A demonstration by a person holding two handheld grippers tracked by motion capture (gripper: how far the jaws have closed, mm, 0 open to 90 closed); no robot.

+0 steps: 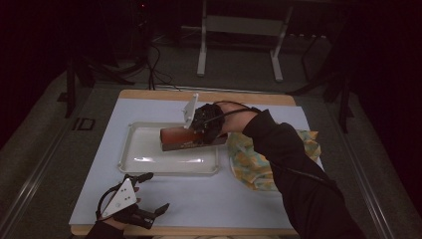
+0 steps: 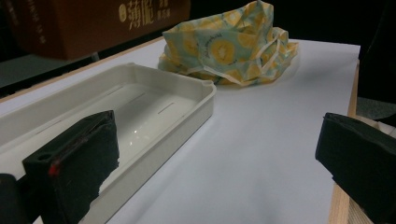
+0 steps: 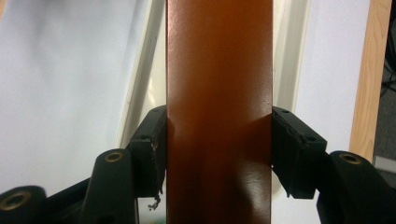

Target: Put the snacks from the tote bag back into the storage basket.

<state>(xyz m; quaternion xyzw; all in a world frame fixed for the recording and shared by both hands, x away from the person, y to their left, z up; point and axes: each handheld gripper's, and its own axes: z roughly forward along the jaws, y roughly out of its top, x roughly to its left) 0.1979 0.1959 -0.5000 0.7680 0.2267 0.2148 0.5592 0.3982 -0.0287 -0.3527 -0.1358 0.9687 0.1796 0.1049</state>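
A long brown box (image 1: 184, 139) hangs slightly tilted over the right half of a white tray (image 1: 142, 152), its right end past the rim. My right gripper (image 1: 203, 130) is shut on it. In the right gripper view both black pads press the sides of the box (image 3: 218, 84), and the gripper (image 3: 218, 144) looks down along it at the tray's rim (image 3: 286, 56). My left gripper (image 1: 157, 191) rests open near the table's front left corner, nothing between its jaws. In the left gripper view the gripper (image 2: 219, 149) faces the tray (image 2: 187, 123), with the box (image 2: 93, 23) above it.
A crumpled yellow patterned cloth (image 1: 251, 162) (image 2: 229, 46) lies right of the tray, partly under the person's right sleeve. A white sheet (image 1: 224, 199) covers the wooden table (image 1: 209, 94). A metal stand (image 1: 239, 25) is on the floor beyond the table.
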